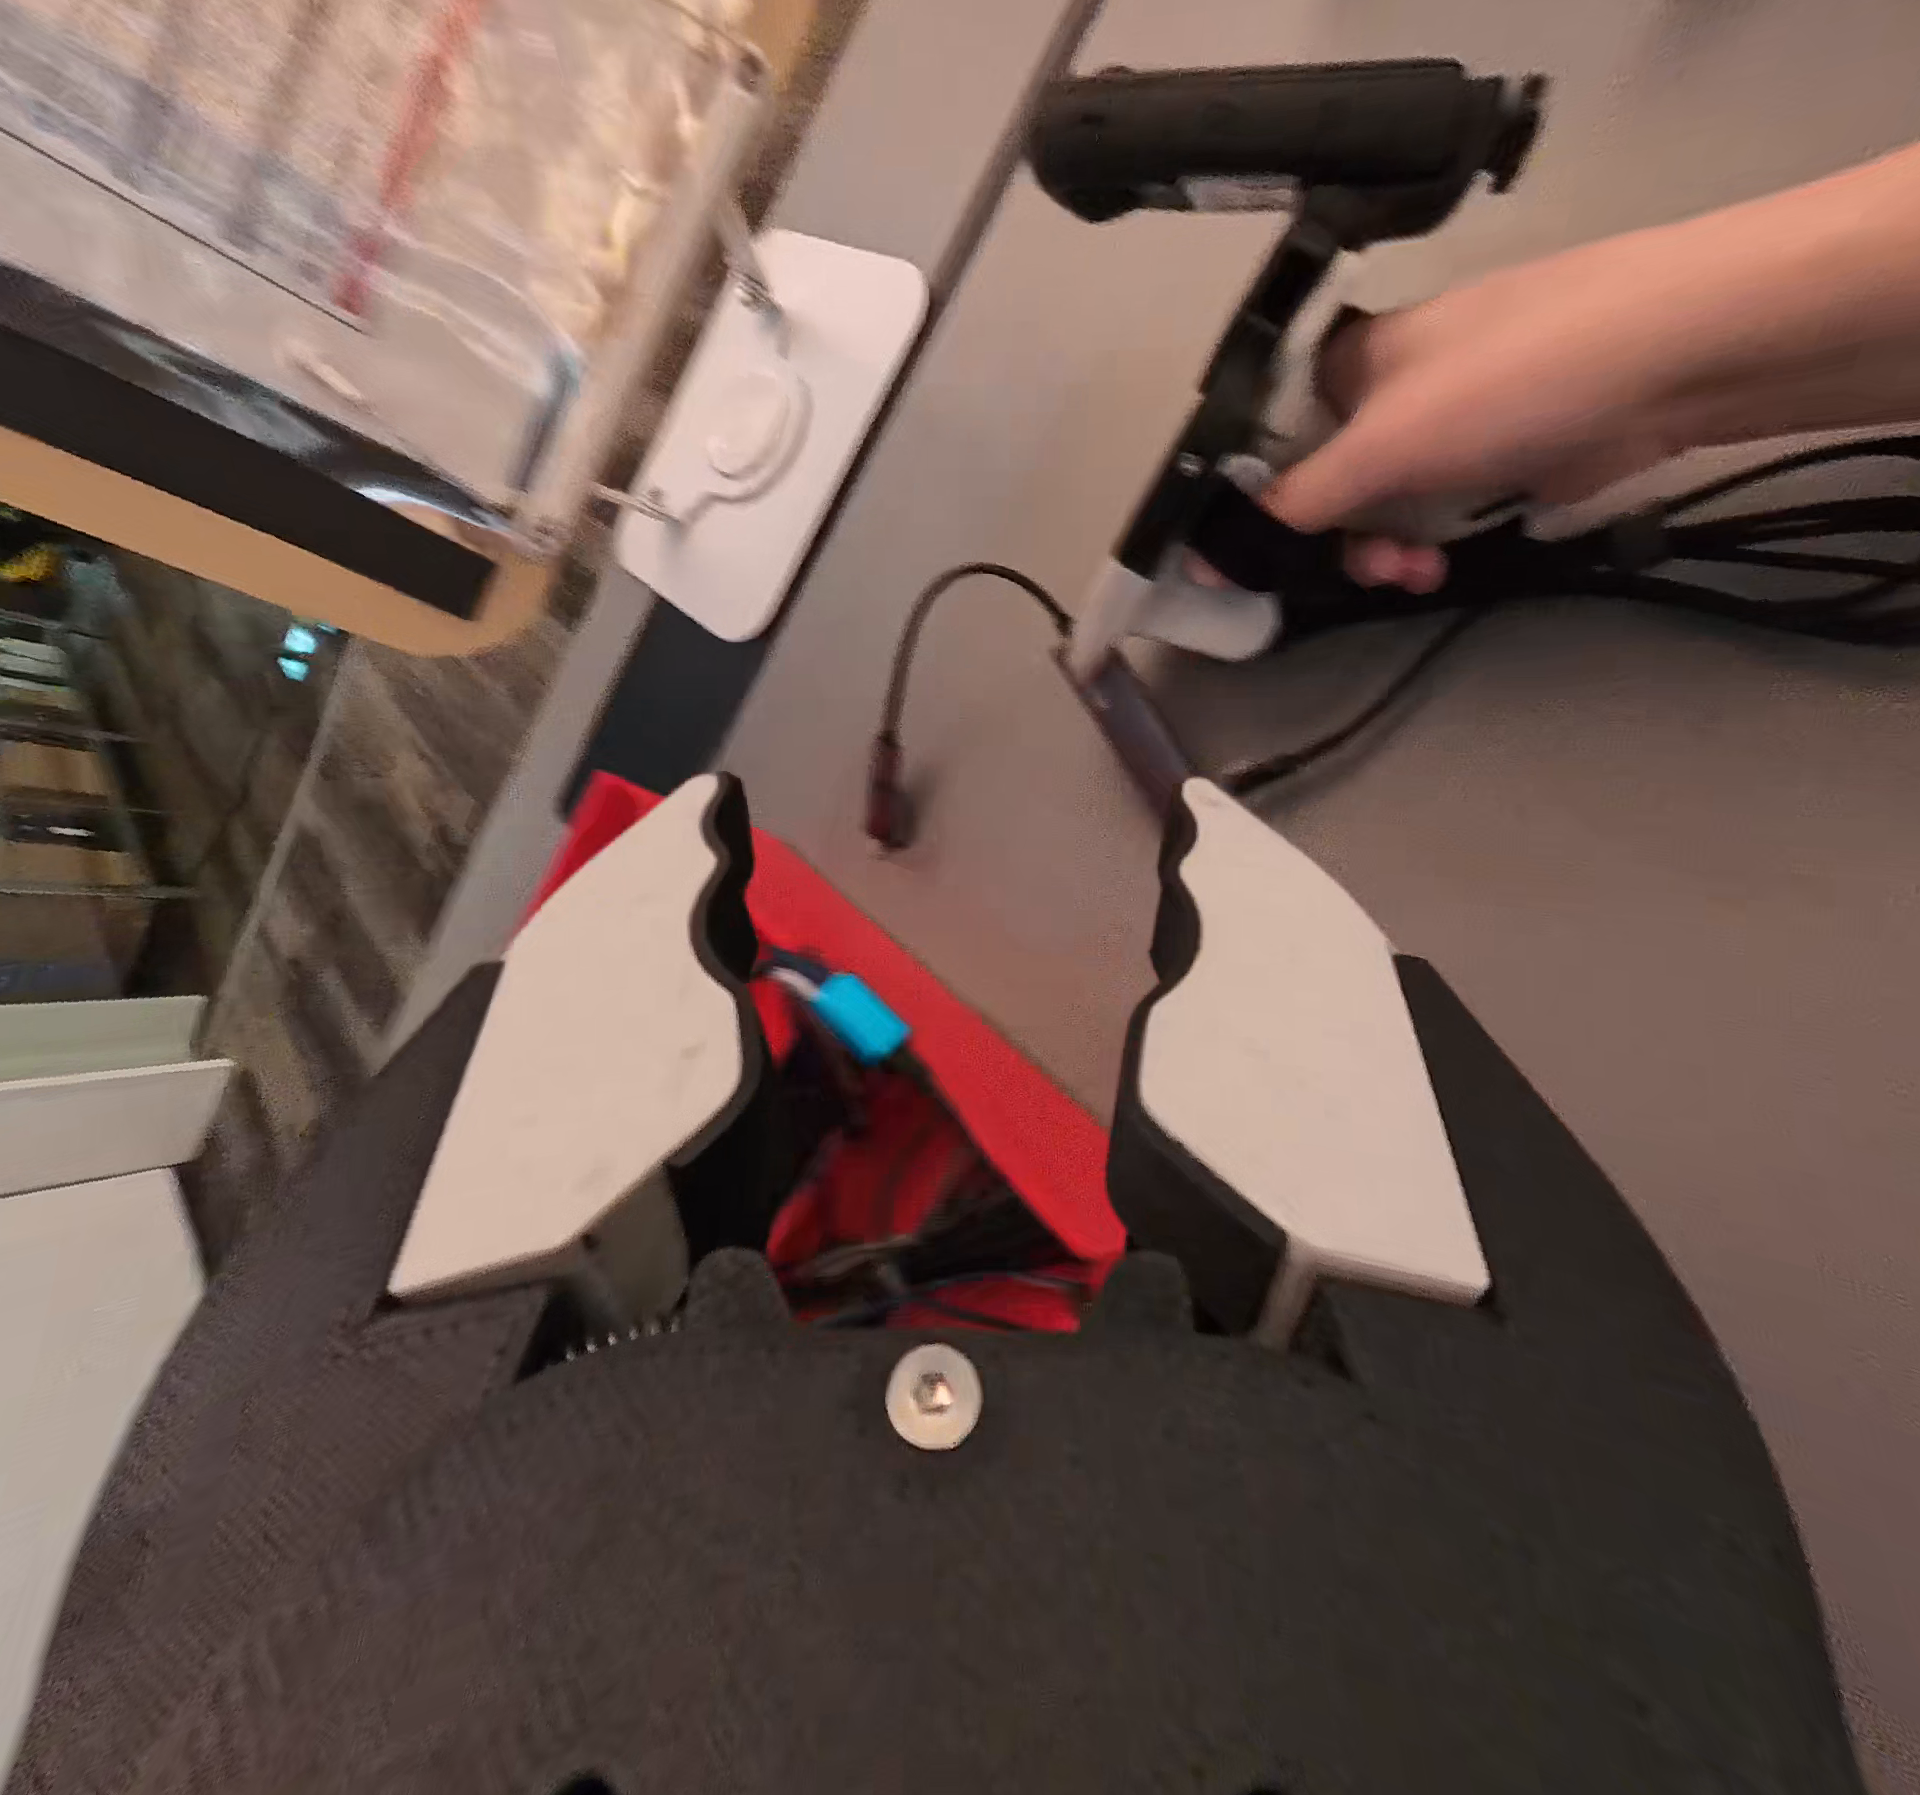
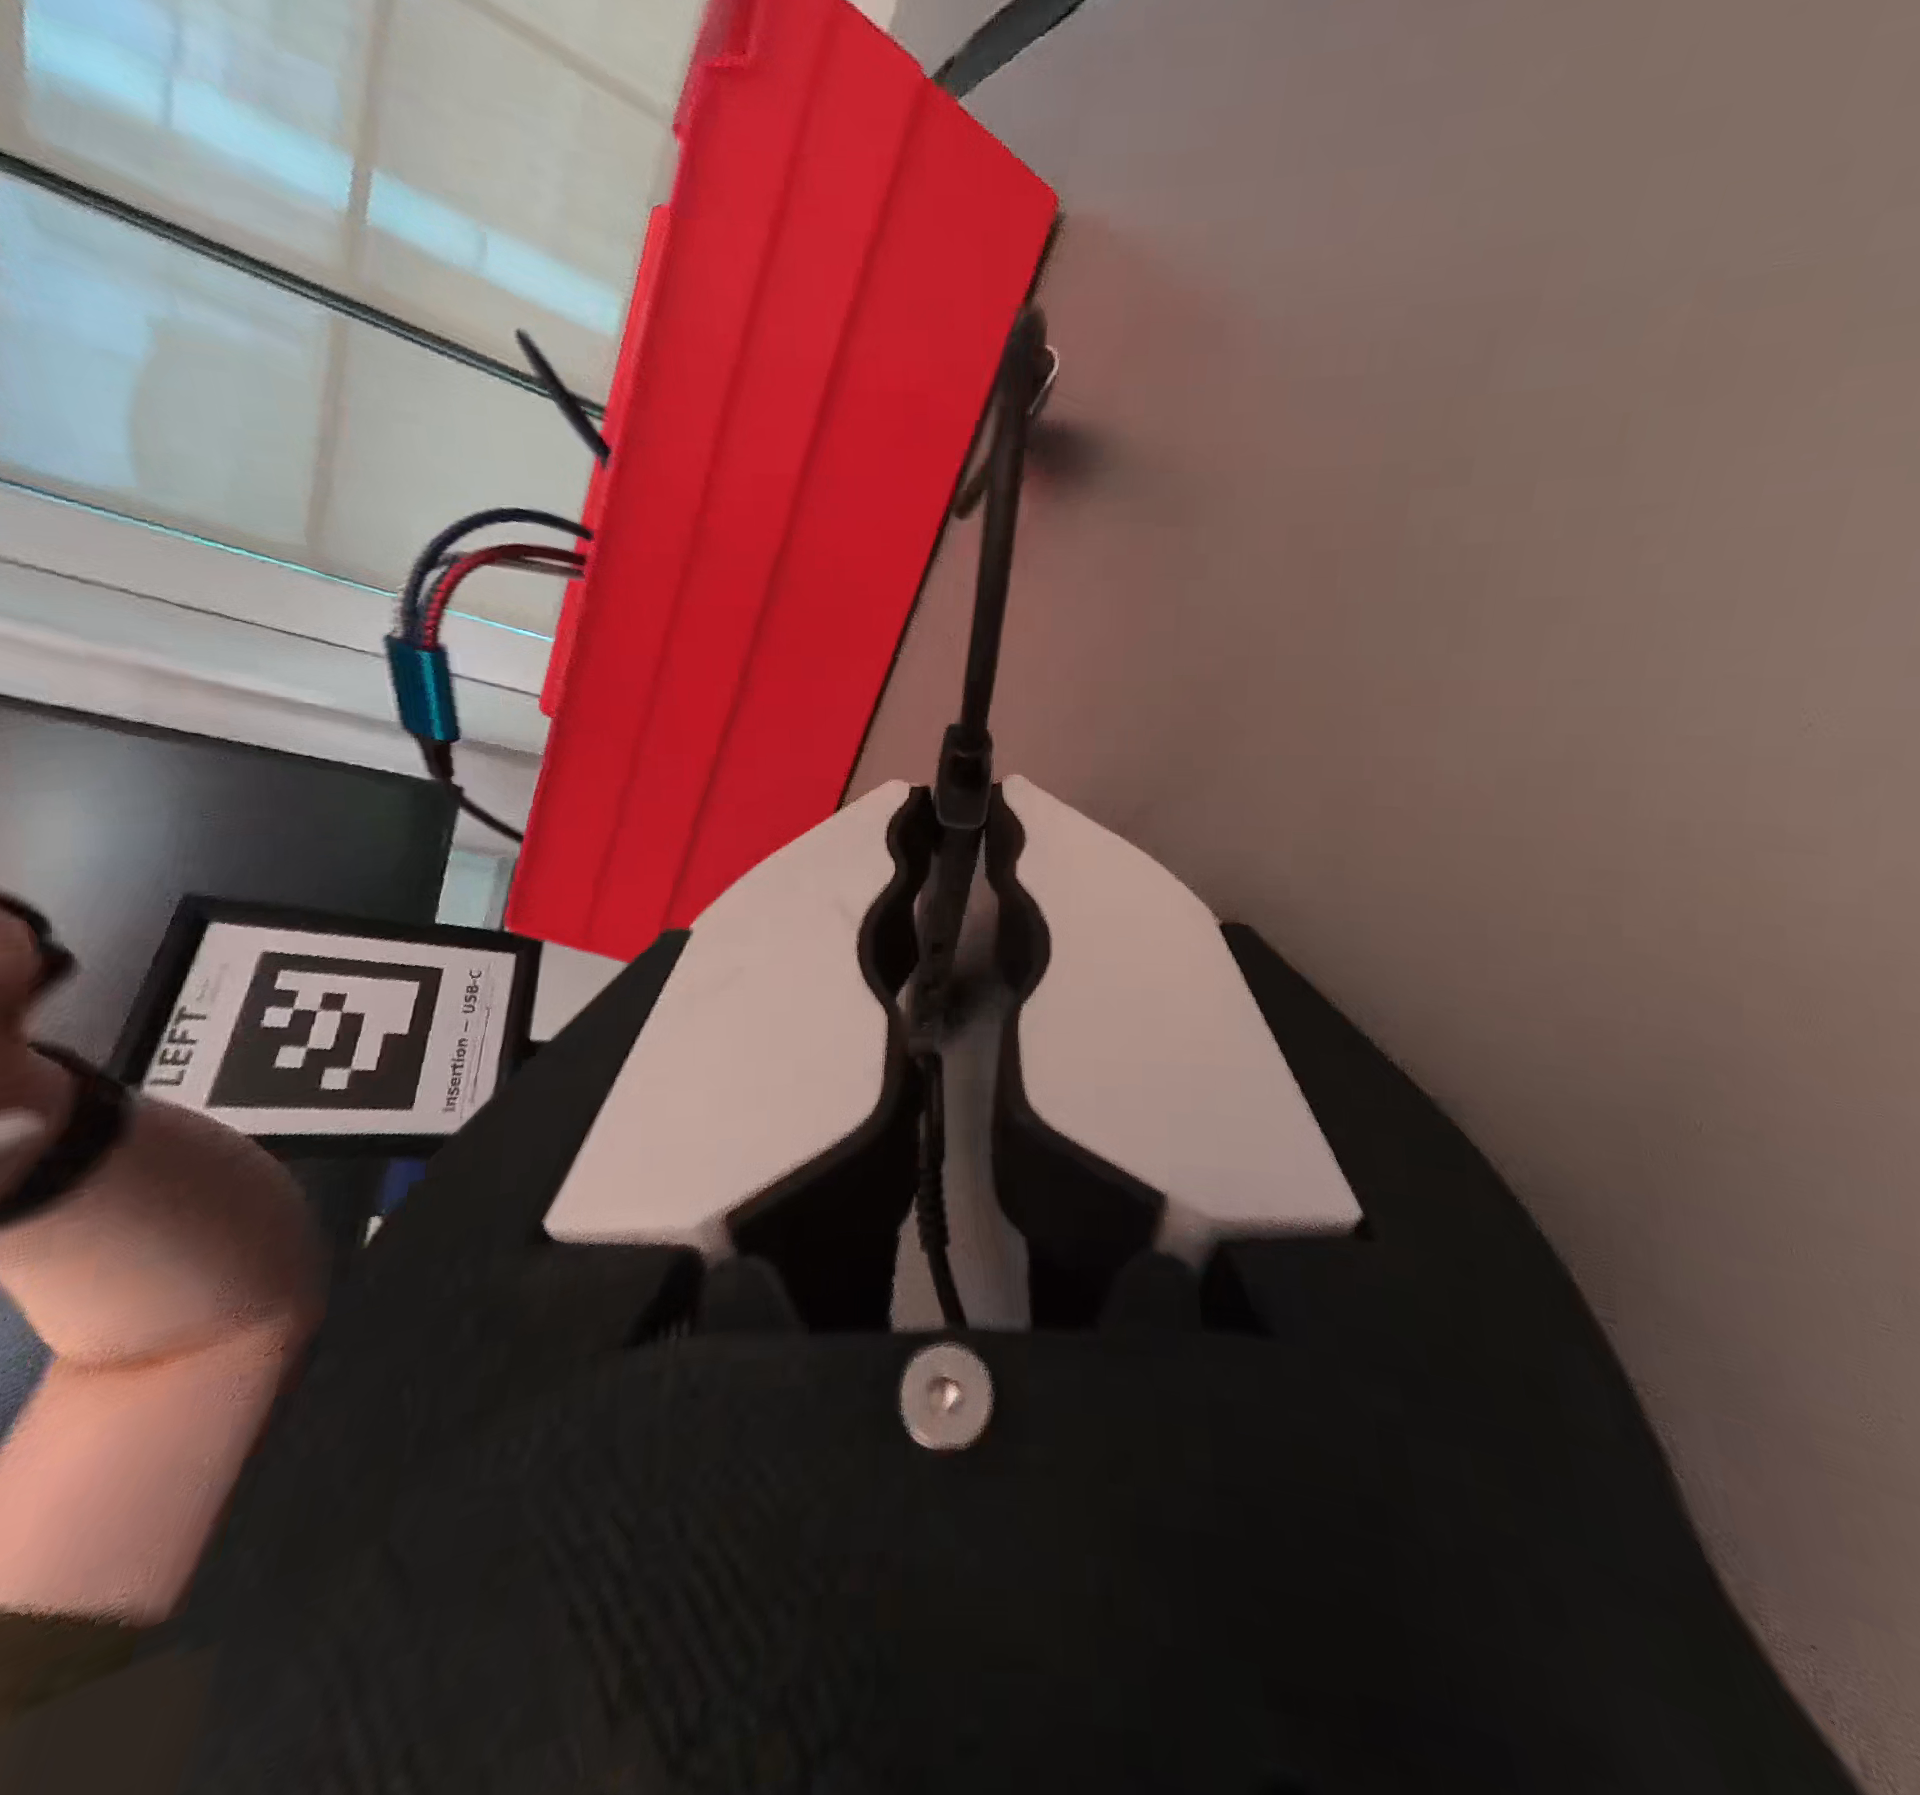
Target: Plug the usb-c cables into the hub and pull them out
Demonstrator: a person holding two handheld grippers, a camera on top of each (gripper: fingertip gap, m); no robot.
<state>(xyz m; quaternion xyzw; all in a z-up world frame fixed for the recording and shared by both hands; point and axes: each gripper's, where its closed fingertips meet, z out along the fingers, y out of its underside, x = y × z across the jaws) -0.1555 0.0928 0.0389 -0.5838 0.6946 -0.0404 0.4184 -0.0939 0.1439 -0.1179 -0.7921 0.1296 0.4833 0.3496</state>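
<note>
My left gripper is open and empty, above a red bin at the grey table's edge. Just ahead lies the hub's short black cable, with its plug loose on the table. It runs to the slim dark hub. My right gripper, held by a hand, is shut on the hub's cable end. In the right wrist view, my right gripper pinches the dark hub, and the short cable reaches forward toward the red bin.
The bin holds loose cables and a blue connector, which also shows in the right wrist view. A bundle of black cables lies at the right. A white base plate stands at the table's far edge. A black-and-white tag card is at the left. There is about 20 cm between the tips of the two grippers.
</note>
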